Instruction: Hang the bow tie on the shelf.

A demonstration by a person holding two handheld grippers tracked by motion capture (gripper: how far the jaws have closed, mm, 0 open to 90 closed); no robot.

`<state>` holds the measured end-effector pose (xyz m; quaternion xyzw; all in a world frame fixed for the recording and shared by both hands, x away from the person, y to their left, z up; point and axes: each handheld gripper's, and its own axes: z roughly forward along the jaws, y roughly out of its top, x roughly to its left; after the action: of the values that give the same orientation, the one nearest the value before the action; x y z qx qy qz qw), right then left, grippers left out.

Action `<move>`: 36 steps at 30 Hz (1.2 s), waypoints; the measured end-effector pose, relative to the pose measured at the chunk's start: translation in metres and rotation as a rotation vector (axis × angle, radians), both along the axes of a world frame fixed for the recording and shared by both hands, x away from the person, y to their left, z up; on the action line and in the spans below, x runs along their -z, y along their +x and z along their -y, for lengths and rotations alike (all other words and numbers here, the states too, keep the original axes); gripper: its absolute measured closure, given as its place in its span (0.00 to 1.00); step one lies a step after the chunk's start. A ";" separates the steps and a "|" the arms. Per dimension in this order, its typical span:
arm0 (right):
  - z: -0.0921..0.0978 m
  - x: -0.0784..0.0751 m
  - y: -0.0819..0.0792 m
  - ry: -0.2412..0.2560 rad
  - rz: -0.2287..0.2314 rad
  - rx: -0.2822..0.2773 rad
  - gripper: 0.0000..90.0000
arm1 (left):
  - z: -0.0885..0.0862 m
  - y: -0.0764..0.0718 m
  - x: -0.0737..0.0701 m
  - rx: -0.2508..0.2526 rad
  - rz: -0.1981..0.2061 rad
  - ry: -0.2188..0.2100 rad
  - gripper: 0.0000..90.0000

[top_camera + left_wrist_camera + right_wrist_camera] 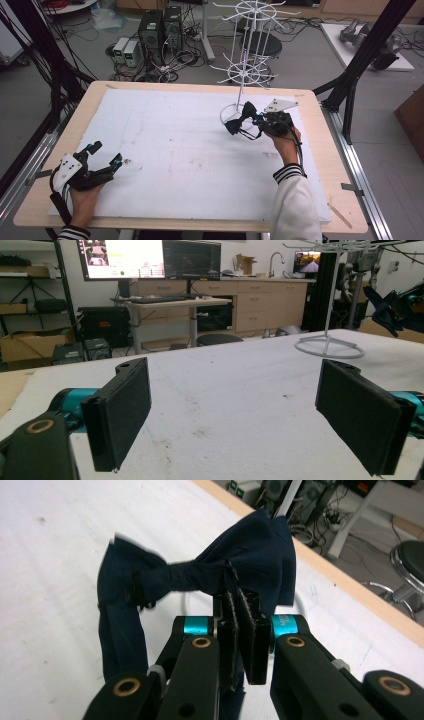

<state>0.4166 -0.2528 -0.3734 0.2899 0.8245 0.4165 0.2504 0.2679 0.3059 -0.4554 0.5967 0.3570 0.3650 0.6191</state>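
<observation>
Fingers (252,640) of the right gripper (260,121) are squeezed tight on a dark bow tie (239,119), which is held up at the far right beside the white rack (245,65). At the near left, the left gripper (107,159) is rested on the white board (175,150) with its jaws spread wide and nothing is held between them.

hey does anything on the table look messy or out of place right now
Nothing is spilled or broken. The white mat has a few small dark smudges. The bow tie hangs crumpled from the right gripper, near the rack's base.
</observation>
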 end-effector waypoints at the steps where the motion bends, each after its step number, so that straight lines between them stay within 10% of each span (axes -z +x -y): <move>1: 0.001 -0.001 -0.001 0.010 0.006 -0.002 0.96 | 0.000 0.000 0.000 0.000 0.000 0.000 0.17; 36: -0.010 -0.045 -0.050 0.115 0.218 -0.156 0.96 | 0.000 0.000 0.000 0.000 -0.001 0.004 0.17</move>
<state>0.3669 -0.2428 -0.3285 0.1921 0.7870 0.5104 0.2885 0.2679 0.3057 -0.4554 0.5981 0.3566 0.3654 0.6178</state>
